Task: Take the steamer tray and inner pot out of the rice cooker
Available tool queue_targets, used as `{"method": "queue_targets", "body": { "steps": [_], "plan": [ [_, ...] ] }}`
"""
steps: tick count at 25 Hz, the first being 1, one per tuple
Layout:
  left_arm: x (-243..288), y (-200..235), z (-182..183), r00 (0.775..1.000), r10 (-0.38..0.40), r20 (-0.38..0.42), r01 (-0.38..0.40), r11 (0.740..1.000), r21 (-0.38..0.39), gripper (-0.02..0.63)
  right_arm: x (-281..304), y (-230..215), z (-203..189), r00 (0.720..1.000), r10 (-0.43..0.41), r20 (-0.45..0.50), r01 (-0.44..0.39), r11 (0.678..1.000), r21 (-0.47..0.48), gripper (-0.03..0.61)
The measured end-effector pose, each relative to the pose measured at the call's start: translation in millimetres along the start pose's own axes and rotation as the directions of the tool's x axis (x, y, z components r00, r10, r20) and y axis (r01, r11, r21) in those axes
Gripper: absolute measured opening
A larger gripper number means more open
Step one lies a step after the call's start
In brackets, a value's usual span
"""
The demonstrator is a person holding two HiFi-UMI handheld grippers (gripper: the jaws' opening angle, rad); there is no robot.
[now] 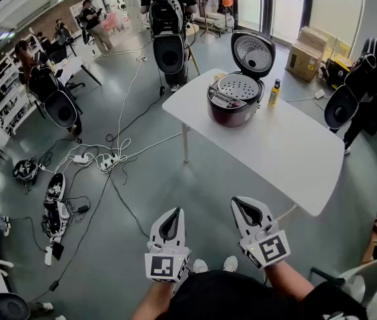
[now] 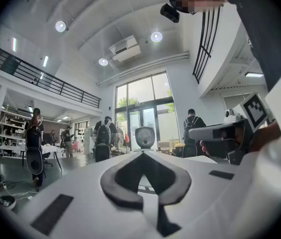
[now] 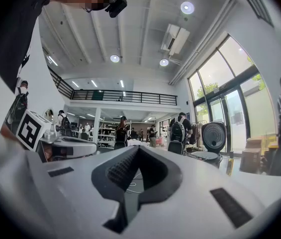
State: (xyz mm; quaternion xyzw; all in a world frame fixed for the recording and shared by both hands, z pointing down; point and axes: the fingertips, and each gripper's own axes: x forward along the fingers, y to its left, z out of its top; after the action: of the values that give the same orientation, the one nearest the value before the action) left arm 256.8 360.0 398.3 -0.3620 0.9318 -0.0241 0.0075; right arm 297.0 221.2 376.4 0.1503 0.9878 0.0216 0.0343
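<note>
Left tongs (image 1: 173,213) and right tongs (image 1: 243,204) are pressed together, empty, well short of the worktop (image 1: 295,159). The steamer tray (image 1: 236,87) sits in the open rice cooker (image 1: 231,109) — arriving unspread could shove it, or topple the bottle (image 1: 274,93) beside it.

The cooker (image 1: 233,105) sits at the table's (image 1: 288,153) far end, tray (image 1: 239,86) in it, lid (image 1: 253,53) up behind. A bottle (image 1: 274,93) stands just to its right. Your left tongs (image 1: 172,213) and right tongs (image 1: 240,202) hang side by side, well short of the cooker.
</note>
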Motion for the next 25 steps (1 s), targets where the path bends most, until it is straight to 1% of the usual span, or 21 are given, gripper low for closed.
{"method": "queue_targets", "body": {
  "steps": [3, 13, 18, 21, 24, 25],
  "plan": [
    [0.0, 6.4, 0.6, 1.000, 0.011, 0.004, -0.011, 1.000, 0.024, -0.003, 2.8, 1.3, -3.9, 1.000, -0.005, -0.013, 0.004, 1.000, -0.013, -0.003],
    [-11.7, 25.8, -3.7, 1.000, 0.022, -0.003, -0.021, 1.000, 0.022, -0.003, 13.7, 16.7, -7.2, 1.000, 0.014, -0.016, -0.014, 1.000, -0.018, -0.003],
    [-19.0, 49.5, -8.1, 0.999, 0.040, -0.018, -0.040, 0.999, 0.024, -0.003, 23.2, 22.9, -8.5, 0.999, -0.038, -0.003, 0.038, 0.999, -0.021, -0.002],
    [-21.5, 61.4, -10.5, 0.999, 0.038, -0.028, -0.037, 0.999, 0.027, -0.003, 30.1, 25.7, -8.7, 0.999, -0.053, -0.001, 0.053, 0.998, -0.029, -0.002],
    [-23.5, 72.5, -12.1, 0.999, 0.033, -0.015, -0.032, 0.999, 0.029, -0.003, 39.3, 30.9, -11.6, 0.998, -0.062, 0.005, 0.062, 0.997, -0.049, 0.000],
    [-25.0, 77.8, -14.1, 0.999, 0.038, -0.010, -0.038, 0.999, 0.033, -0.003, 43.3, 32.6, -12.9, 0.998, -0.067, 0.005, 0.068, 0.996, -0.051, 0.010]
  ]
}}
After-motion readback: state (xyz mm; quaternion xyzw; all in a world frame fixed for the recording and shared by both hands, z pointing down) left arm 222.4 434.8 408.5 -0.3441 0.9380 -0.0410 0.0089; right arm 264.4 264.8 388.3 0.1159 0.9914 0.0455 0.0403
